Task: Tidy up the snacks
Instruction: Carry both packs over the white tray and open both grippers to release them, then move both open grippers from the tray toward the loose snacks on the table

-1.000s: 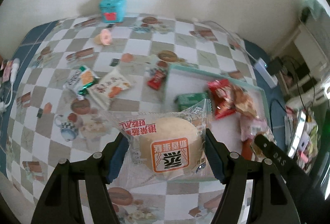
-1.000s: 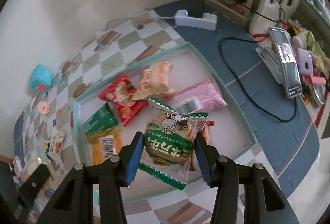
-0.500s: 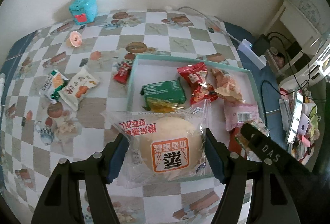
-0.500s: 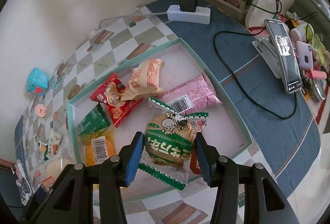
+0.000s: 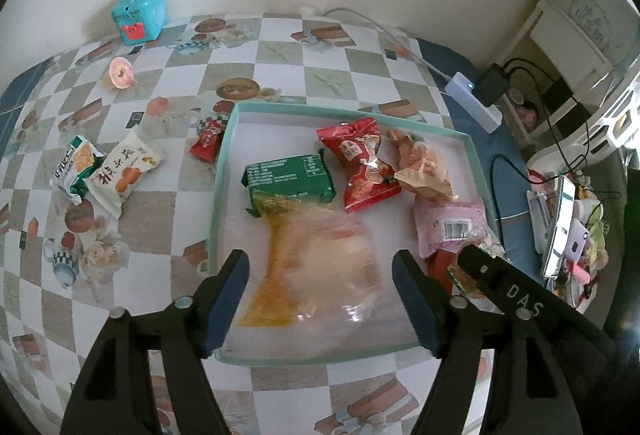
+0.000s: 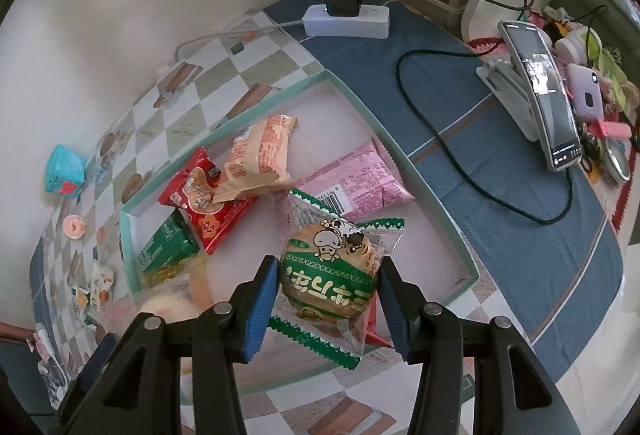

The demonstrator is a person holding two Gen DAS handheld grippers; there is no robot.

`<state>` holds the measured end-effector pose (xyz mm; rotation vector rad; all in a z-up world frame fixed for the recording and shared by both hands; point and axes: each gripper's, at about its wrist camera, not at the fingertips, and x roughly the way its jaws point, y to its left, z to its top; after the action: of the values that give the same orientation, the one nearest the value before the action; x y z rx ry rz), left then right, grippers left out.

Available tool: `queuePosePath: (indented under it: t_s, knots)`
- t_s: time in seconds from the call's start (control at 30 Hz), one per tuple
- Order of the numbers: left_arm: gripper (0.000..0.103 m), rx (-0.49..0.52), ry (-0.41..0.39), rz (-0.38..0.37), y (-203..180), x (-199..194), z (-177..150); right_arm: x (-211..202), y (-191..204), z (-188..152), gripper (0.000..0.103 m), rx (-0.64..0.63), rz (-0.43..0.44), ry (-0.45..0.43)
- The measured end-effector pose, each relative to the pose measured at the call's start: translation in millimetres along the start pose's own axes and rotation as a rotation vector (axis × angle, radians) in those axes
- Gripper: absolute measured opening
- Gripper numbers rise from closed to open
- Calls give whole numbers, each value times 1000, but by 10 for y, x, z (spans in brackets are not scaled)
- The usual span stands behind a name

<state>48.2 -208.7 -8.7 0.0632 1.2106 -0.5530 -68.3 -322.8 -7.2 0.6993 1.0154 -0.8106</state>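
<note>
Here the left hand-held gripper [image 5: 320, 287] is opening, its pads clear of the blurred bun packet [image 5: 332, 267] lying in the teal tray [image 5: 474, 159]. The right hand-held gripper [image 6: 326, 291] clamps a green-edged cake packet [image 6: 332, 267] above that tray.

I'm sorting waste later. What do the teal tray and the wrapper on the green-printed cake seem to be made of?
The teal tray looks like matte cardboard or paperboard: thin, straight walls with crisp folded corners and no shine, though thin plastic can't be excluded. The green-printed cake wrapper, gripped between the right gripper fingers, looks like glossy clear plastic film: the cake shows through it, and its sealed ends are zigzag-cut.
</note>
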Motion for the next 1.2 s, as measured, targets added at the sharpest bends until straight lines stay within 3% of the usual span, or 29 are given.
queuePosePath:
  t_s: [0.13, 0.5, 0.57, 0.73, 0.83, 1.2]
  knots:
    - [79, -33, 13, -1, 89, 14, 1, 36, 29, -10, 53, -11, 5, 13]
    - [84, -189, 19, 106, 581, -44, 31, 73, 143, -50, 55, -53, 23, 40]
    - [84, -235, 23, 129, 718, -53, 27, 70, 149, -47, 61, -53, 23, 35]
    - [85, -344, 19, 230, 1120, -127, 31, 65, 164, -39, 64, -61, 22, 29]
    - [95, -411, 24, 276, 1401, -160, 19, 38, 245, -63, 74, -91, 29, 15]
    - [95, -597, 7, 346, 2152, -321, -120, -51, 812, -341, 97, -280, 127, -18]
